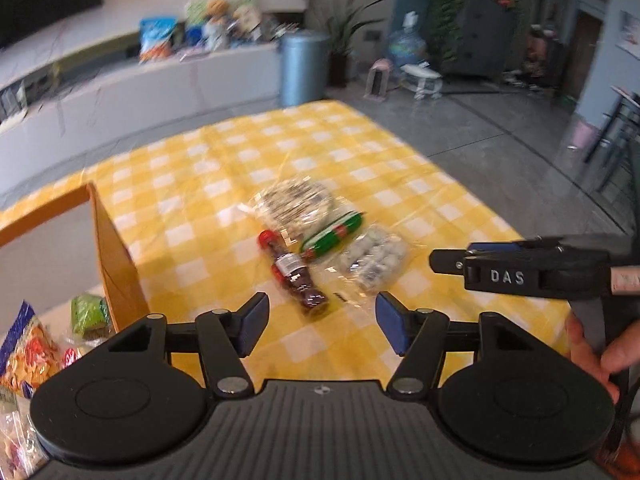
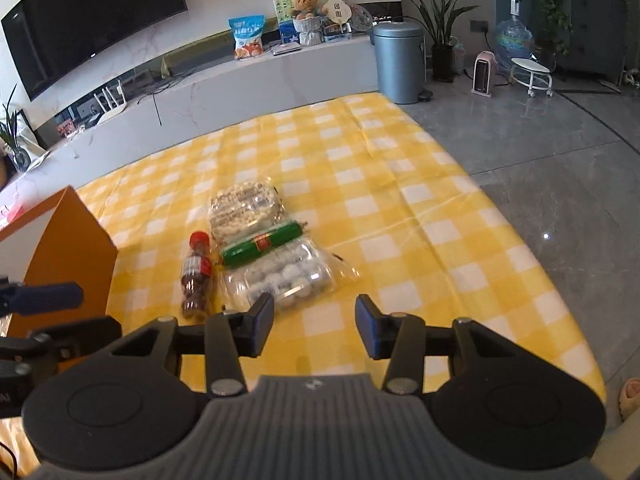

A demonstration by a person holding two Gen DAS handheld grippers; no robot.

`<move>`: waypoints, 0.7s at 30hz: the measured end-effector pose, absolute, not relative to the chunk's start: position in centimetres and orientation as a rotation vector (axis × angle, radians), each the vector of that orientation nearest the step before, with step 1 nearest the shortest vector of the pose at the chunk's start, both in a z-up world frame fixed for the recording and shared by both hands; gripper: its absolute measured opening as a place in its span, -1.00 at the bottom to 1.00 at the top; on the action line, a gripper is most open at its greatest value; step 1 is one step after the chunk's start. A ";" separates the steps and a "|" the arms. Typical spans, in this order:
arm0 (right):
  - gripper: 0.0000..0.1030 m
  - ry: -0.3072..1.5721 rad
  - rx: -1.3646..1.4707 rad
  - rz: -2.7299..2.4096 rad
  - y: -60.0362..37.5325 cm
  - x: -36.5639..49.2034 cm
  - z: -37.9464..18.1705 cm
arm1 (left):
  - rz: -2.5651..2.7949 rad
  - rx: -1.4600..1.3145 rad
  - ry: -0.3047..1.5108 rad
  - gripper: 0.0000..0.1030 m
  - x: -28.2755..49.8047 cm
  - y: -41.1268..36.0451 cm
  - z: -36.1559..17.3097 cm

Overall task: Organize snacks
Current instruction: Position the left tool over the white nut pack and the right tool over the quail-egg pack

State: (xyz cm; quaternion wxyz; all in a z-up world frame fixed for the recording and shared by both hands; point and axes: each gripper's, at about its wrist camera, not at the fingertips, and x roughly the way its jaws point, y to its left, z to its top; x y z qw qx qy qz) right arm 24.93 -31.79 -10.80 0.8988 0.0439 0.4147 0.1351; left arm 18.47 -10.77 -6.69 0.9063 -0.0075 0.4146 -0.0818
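Snacks lie clustered mid-way across the yellow checked cloth [image 2: 420, 200]: a small bottle [image 2: 197, 276], a green sausage stick [image 2: 262, 244] lying crosswise, and a bag of wrapped sweets [image 2: 286, 276] just ahead of the right gripper [image 2: 315, 326], which is nearest. Both it and the left gripper [image 1: 322, 324] hang released and empty, the bottle's long axis running toward the left one. An orange box [image 2: 68, 248] stands left, grey floor beyond.

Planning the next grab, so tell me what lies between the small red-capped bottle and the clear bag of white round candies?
The green sausage-shaped stick lies partly between the bottle and candy bag, toward their far ends; nearer, only yellow checked cloth separates them. The right wrist view shows it best.
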 end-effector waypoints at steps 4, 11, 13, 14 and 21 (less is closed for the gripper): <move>-0.14 0.884 0.114 0.270 -30.9 27.0 -12.2 | -0.121 -0.057 0.919 0.29 21.2 -10.5 -7.4; -0.14 0.917 0.069 0.256 -29.9 30.8 -13.4 | -0.036 -0.122 0.982 0.17 25.3 -10.5 -9.2; -0.14 0.944 0.099 0.236 -30.3 31.2 -14.0 | -0.024 -0.136 0.987 0.17 25.9 -10.5 -9.9; -0.14 0.960 0.122 0.226 -30.5 31.3 -14.4 | -0.017 -0.140 0.993 0.16 26.2 -10.4 -10.2; 0.09 1.005 0.221 0.225 -31.2 31.7 -15.2 | 0.007 -0.179 0.989 0.17 26.7 -10.0 -11.2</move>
